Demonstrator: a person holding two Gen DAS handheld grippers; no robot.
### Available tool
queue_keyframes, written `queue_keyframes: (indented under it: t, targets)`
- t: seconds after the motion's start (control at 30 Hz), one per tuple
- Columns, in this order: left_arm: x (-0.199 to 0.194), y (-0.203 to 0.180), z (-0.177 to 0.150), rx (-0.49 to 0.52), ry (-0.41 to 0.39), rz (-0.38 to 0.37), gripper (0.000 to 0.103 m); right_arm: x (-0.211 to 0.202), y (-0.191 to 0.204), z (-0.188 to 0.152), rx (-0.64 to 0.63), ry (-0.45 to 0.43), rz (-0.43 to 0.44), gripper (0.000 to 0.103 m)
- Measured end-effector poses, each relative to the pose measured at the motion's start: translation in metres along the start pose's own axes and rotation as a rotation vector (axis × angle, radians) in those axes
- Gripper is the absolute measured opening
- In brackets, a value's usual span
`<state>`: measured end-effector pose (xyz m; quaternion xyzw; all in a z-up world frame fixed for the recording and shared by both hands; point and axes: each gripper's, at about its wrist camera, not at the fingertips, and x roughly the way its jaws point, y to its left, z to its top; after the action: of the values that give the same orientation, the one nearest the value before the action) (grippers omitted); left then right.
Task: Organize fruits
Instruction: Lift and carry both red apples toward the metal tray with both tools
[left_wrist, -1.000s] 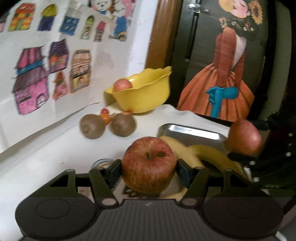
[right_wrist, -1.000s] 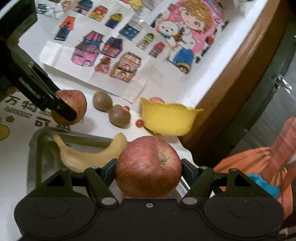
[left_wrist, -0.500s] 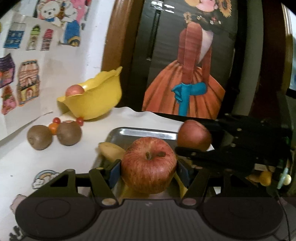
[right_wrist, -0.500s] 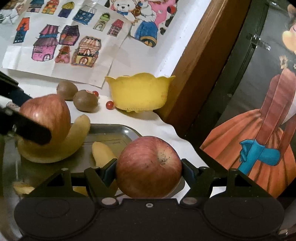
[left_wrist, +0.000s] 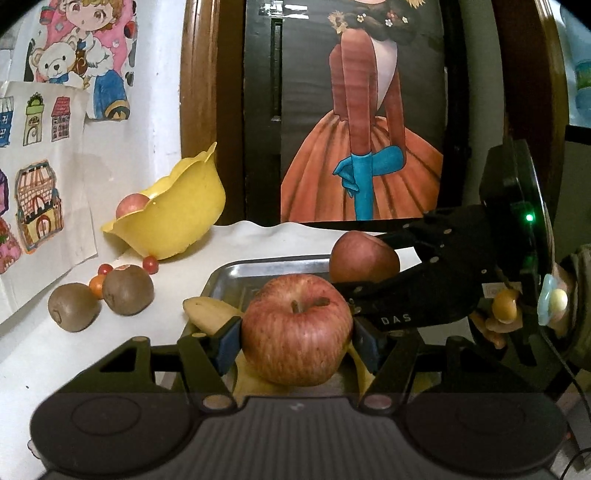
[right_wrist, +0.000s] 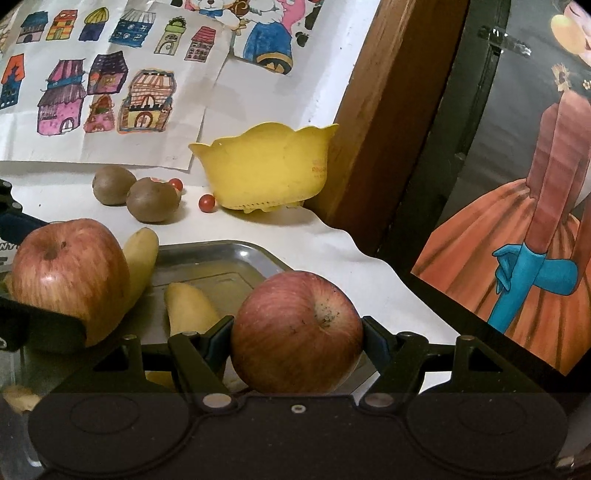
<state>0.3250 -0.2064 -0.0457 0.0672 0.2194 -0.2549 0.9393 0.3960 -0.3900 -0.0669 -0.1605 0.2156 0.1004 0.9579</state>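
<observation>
The left gripper (left_wrist: 297, 338) has its jaws pinched on a red apple (left_wrist: 297, 332), blue pads pressed to either flank. That apple is streaked red over yellow, stem up, a short brown stalk poking from the dimple, and it hangs just above the near end of a steel tray (left_wrist: 236, 273). Under it lies a banana (left_wrist: 207, 314), pale yellow, its blunt tip jutting past the tray's left rim.

Over on the right, the right gripper (right_wrist: 297, 334) is clamped on a second apple (right_wrist: 297, 332), darker and duller red, speckled with fine spots, its dried blossom end turned toward the camera. It sits over the tray's right-hand edge, with another banana piece (right_wrist: 188, 308) lying on the tray floor just left of it. From the left wrist view that same apple shows between the black fingers (left_wrist: 388, 288) of the right tool, just beyond and right of the first fruit.

Moving outward: two brown kiwis (right_wrist: 151, 201) rest side by side on the white tabletop (right_wrist: 351, 266), touching or nearly so. Small red cherry tomatoes (right_wrist: 207, 202) lie beside them. Behind stands a yellow scalloped bowl (right_wrist: 266, 166) against the wall, and from the left wrist view a pinkish fruit (left_wrist: 131, 205) peeks over its rim. Coloured drawings of houses (right_wrist: 103, 92) are pinned to the wall.
</observation>
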Motion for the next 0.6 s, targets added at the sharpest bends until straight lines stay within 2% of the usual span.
queue_keyframes:
  t: [0.6]
  targets:
    - [0.0042,-0.0054,0.0016,0.034,0.011,0.034,0.069,-0.0008,0.0052,-0.0074,0.008,-0.001,-0.038,0.074]
